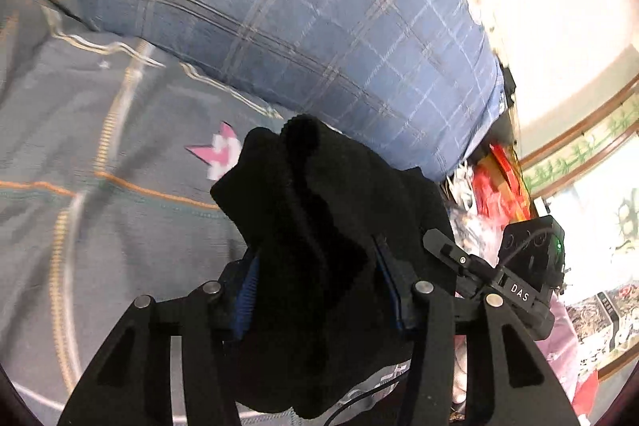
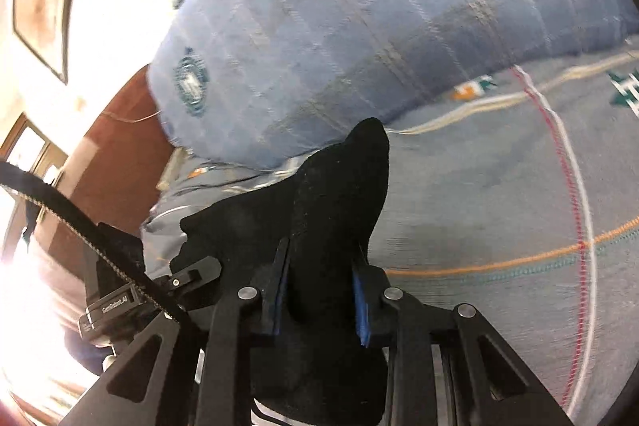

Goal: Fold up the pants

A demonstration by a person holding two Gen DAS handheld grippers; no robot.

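Left gripper [image 1: 315,290]: fingers clamped on a bunch of the black pants [image 1: 319,226], held above the bed [image 1: 80,146] — a grey cover with orange stitched lines. Blue plaid pillow [image 1: 299,26] behind; cream wall [image 1: 531,6] and red clutter [image 1: 495,186] beyond. Right gripper [image 2: 319,302]: fingers likewise closed on pants, lifted off the bed — brown headboard [image 2: 112,162] at left.
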